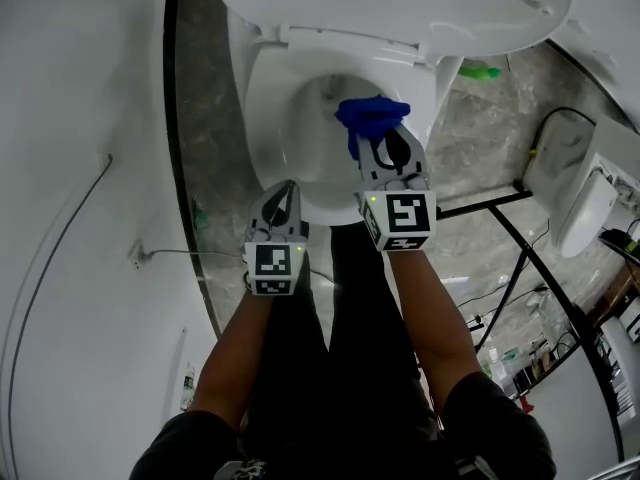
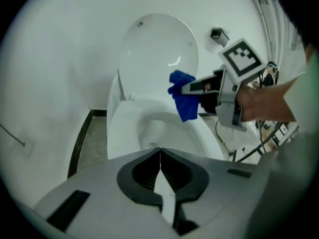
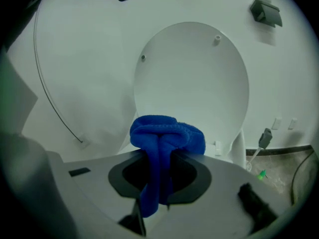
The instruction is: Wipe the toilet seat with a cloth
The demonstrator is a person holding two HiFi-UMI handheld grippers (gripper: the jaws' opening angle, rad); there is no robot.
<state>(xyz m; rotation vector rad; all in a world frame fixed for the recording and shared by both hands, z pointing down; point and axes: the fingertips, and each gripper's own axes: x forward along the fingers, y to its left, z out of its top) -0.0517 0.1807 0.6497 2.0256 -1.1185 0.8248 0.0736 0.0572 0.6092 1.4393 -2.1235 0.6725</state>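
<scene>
A white toilet [image 1: 270,88] stands with its lid [image 1: 400,3] raised against the wall. Over the bowl my right gripper [image 1: 386,138] is shut on a bunched blue cloth [image 1: 372,116]. The cloth [image 3: 167,133] bulges out past the jaws in the right gripper view, with a fold hanging down between them. The left gripper [image 1: 284,194] is shut with nothing in it, near the bowl's front rim at its left. In the left gripper view its jaws [image 2: 160,151] meet in a thin line. Beyond them the cloth [image 2: 183,96] hangs from the right gripper [image 2: 197,87] above the bowl [image 2: 149,128].
A white curved wall [image 1: 80,218] with a thin cable runs along the left. Grey stone floor [image 1: 205,148] flanks the toilet. A green-tipped item [image 1: 480,71] lies to the toilet's right. A black metal frame [image 1: 520,238], cables and a white appliance [image 1: 582,208] crowd the right side.
</scene>
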